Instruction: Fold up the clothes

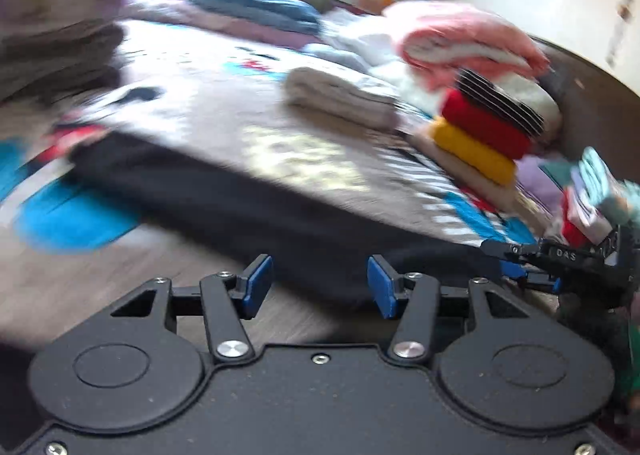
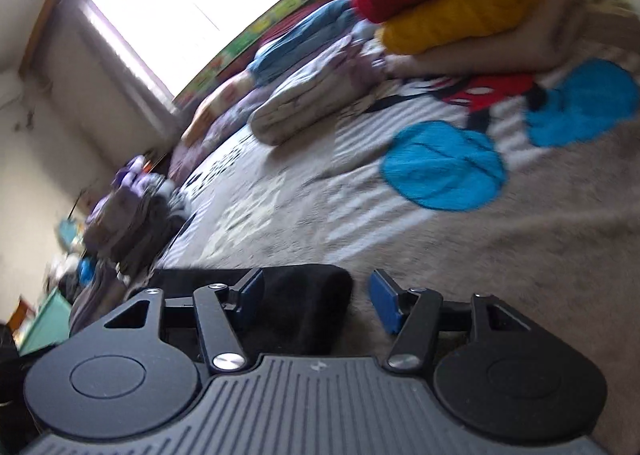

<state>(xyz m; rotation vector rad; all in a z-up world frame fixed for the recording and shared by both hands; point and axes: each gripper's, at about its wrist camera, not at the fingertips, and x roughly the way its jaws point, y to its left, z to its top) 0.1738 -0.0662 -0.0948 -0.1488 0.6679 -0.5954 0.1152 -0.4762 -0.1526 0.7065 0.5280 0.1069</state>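
A black garment (image 1: 248, 199) lies flat across the bed blanket (image 1: 224, 111). My left gripper (image 1: 318, 285) is open, its blue pads just above the garment's near edge. In the right wrist view my right gripper (image 2: 316, 301) is open, with a corner of the black garment (image 2: 304, 295) lying between the jaws near the left pad. The right gripper also shows in the left wrist view (image 1: 520, 267) at the garment's right end. Both views are motion-blurred.
A stack of folded clothes, striped, red, yellow and beige (image 1: 488, 131), stands at the right; it also shows in the right wrist view (image 2: 452, 3). A folded beige piece (image 1: 340, 95), pink towel (image 1: 464, 39), unfolded pile (image 1: 52, 35) and bedding (image 2: 312, 95) surround the blanket.
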